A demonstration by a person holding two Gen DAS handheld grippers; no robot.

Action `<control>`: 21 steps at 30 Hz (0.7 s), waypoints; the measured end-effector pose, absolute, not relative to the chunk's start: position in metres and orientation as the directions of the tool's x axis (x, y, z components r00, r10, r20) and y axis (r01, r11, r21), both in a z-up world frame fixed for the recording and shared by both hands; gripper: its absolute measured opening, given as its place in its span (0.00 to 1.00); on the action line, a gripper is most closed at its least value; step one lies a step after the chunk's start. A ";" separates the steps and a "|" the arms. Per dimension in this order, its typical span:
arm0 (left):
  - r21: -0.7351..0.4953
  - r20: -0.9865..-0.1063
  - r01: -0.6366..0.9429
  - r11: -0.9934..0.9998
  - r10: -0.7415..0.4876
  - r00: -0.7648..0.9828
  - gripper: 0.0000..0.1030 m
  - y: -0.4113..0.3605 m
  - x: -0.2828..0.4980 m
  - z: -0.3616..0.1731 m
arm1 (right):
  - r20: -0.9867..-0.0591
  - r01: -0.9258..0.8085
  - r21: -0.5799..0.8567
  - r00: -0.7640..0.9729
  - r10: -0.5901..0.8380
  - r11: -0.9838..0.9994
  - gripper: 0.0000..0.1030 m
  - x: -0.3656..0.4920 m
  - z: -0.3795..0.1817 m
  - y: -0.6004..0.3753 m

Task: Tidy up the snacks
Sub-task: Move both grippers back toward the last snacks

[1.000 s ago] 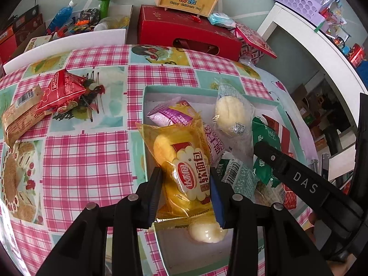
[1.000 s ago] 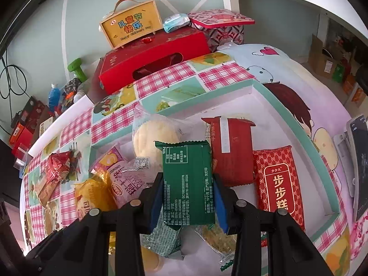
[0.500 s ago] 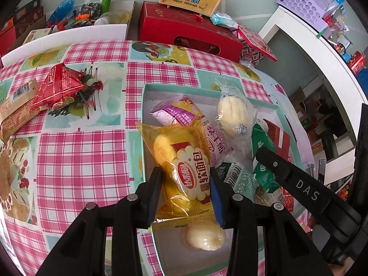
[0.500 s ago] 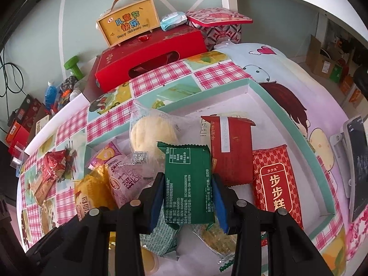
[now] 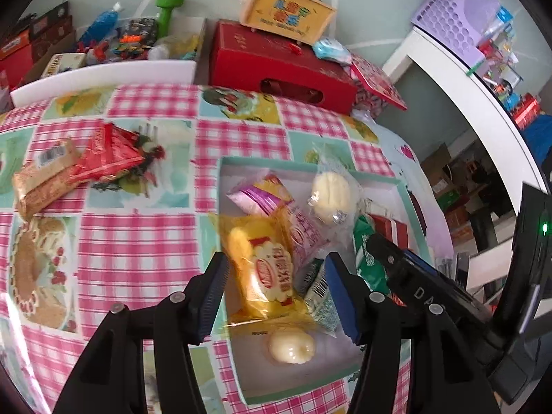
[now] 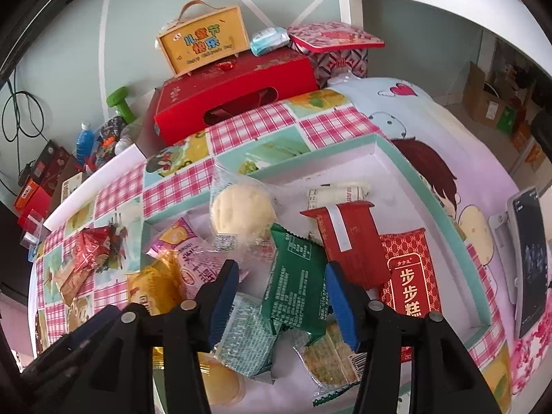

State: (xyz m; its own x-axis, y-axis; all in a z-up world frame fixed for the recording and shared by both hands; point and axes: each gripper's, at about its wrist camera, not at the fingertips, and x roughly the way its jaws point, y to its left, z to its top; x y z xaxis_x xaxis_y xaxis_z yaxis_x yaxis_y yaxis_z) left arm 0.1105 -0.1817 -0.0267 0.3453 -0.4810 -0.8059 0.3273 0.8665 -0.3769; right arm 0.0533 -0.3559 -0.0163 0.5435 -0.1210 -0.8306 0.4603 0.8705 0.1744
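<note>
A teal-rimmed white tray on the checked tablecloth holds several snacks. My left gripper is open above the tray's near left corner; the yellow bread packet lies loose between its fingers, in the tray. My right gripper is open over the tray; the dark green packet lies tilted between its fingers on other packets. A round bun in clear wrap, a red packet and a red patterned packet also lie in the tray.
A red packet and a brown packet lie on the cloth left of the tray. A red box with a yellow gift case stands behind the table. A phone on a stand is at the right edge.
Both grippers have opened: the left let go of the yellow bread packet, the right let go of the green packet, which dropped and tilted onto the pile.
</note>
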 end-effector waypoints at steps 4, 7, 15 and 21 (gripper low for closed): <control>-0.311 -0.837 0.241 0.920 -0.385 0.389 0.57 -0.162 0.119 -0.022 | -0.825 0.441 0.168 0.552 -0.119 0.882 0.55 0.055 -0.012 -0.347; -0.246 -0.858 0.174 0.954 -0.298 0.418 0.57 -0.148 0.127 -0.024 | -0.823 0.412 0.158 0.557 -0.111 0.897 0.55 0.060 -0.009 -0.336; -0.155 -0.887 -0.001 0.988 -0.138 0.441 0.81 -0.101 0.147 -0.037 | -0.809 0.322 0.131 0.581 -0.086 0.938 0.75 0.071 -0.003 -0.302; -0.116 -0.894 -0.108 0.987 -0.057 0.444 0.86 -0.065 0.153 -0.043 | -0.803 0.258 0.115 0.593 -0.064 0.959 0.85 0.078 -0.002 -0.278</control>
